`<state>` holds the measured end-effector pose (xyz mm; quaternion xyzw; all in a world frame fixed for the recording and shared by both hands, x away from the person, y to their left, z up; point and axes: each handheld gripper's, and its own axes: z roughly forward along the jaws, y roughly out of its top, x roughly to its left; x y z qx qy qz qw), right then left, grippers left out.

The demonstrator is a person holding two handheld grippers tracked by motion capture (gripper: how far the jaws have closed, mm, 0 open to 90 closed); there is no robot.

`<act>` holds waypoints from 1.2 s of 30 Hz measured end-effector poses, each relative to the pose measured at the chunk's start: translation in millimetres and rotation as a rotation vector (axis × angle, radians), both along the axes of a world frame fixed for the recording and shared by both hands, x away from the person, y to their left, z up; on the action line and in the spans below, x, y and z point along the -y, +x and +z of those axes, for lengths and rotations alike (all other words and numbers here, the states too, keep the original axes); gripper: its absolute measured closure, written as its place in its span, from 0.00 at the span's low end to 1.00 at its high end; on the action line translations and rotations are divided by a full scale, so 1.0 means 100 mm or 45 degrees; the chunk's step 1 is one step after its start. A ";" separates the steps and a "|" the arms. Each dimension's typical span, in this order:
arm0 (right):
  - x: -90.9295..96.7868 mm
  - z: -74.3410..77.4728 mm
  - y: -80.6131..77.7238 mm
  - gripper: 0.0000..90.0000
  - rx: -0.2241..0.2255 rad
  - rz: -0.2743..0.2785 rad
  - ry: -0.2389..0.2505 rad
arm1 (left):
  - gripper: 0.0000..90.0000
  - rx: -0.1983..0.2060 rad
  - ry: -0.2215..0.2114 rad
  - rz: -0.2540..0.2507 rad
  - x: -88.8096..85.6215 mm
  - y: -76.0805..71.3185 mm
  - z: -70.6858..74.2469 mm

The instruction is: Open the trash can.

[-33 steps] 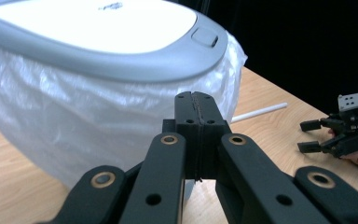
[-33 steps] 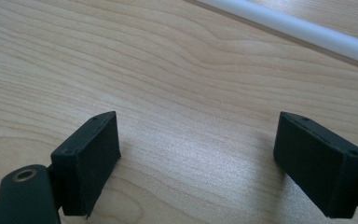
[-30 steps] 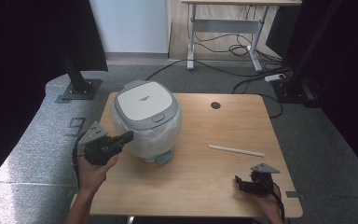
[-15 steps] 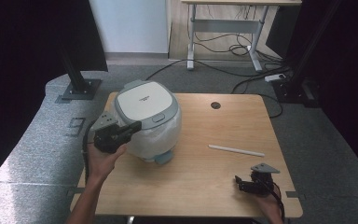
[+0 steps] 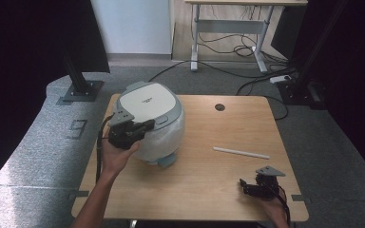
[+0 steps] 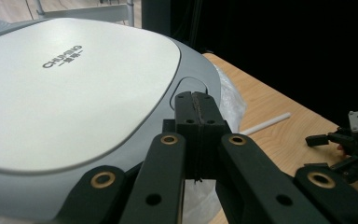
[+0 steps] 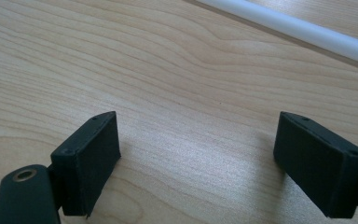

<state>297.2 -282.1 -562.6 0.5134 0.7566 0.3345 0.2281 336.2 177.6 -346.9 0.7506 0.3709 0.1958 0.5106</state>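
High view: cooker (image 5: pixel 152 121) sits on the left half of the table (image 5: pixel 204 185), lid down, clear plastic round its lower body. Left tool (image 5: pixel 147 126) is level with the lid's front edge, tips at the grey latch button (image 5: pixel 162 119). Right tool (image 5: pixel 245 186) rests near the table's front right corner, well apart from the cooker. White rod (image 5: pixel 241 152) lies between the two, nearer the right tool.

Left gripper view: left tool (image 6: pixel 196 100) has its jaws pressed together with nothing between them. Tips sit at the near edge of the button (image 6: pixel 193 87) recess on the cooker (image 6: pixel 74 88) lid; I cannot tell whether they touch it. Rod (image 6: pixel 266 124) and the right tool (image 6: pixel 349 140) show farther off on the table (image 6: pixel 261 107).

Right gripper view: right tool (image 7: pixel 196 158) stands wide apart over bare table (image 7: pixel 168 70), holding nothing. Rod (image 7: pixel 289 27) crosses the top, apart from it.

Risks, as judged:
- The work looks like pressing the latch with closed tips. They sit off-centre toward the rim, so a push could slide off the smooth lid and miss.
- The push comes from the side and nothing braces the cooker; the plastic beneath may let it skid across the table.
- A sprung lid could strike the tool.
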 end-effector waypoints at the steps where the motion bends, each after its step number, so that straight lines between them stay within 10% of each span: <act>1: 0.00 0.00 0.00 0.15 0.000 0.000 0.000 | 1.00 -0.001 0.000 0.000 0.01 0.01 0.00; 36: 0.00 0.00 0.00 0.15 -0.001 0.001 -0.002 | 1.00 -0.047 -0.010 -0.039 0.22 0.22 0.02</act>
